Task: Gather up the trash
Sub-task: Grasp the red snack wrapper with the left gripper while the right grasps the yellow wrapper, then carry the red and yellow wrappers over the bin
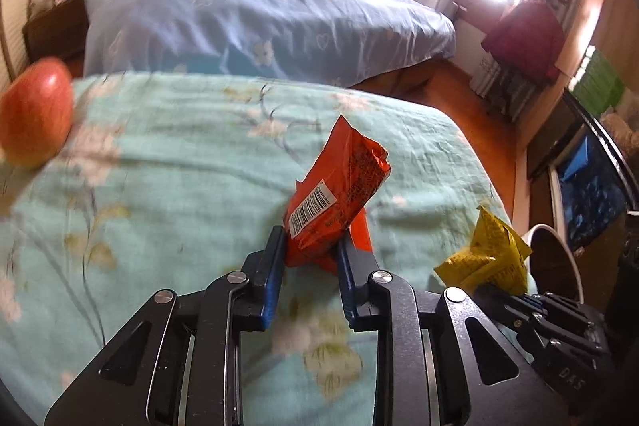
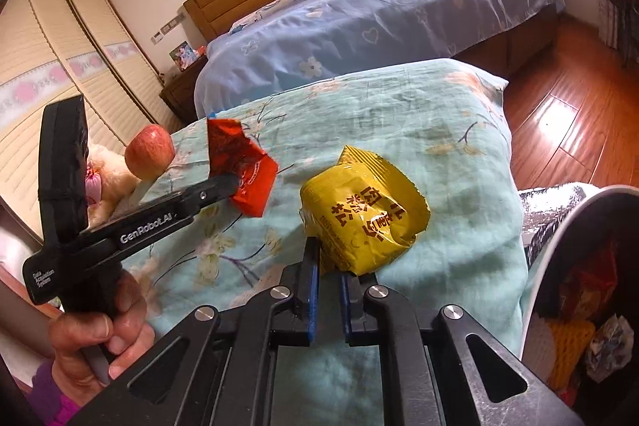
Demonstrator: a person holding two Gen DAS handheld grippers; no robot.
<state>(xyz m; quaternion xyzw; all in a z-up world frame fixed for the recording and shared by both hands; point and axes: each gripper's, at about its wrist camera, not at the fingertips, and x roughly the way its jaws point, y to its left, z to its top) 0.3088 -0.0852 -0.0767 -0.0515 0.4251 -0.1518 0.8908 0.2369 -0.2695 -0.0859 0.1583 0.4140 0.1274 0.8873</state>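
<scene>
Pinching the orange wrapper (image 1: 339,194) in your left gripper (image 1: 311,246) and the yellow packet (image 2: 359,210) in your right gripper (image 2: 329,262), you hold both above the green cloth (image 2: 439,130), beside the bin (image 2: 559,234), ready for dropping.

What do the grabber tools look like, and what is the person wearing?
Both are black, angular frames with silver round bolts and blue pads inside the fingers. The left gripper has a long black handle with "GenRobot.AI" in white letters, plus a small white label near the grip. The right gripper looks the same close up. The hand on the handle comes out of a purple sleeve.
</scene>
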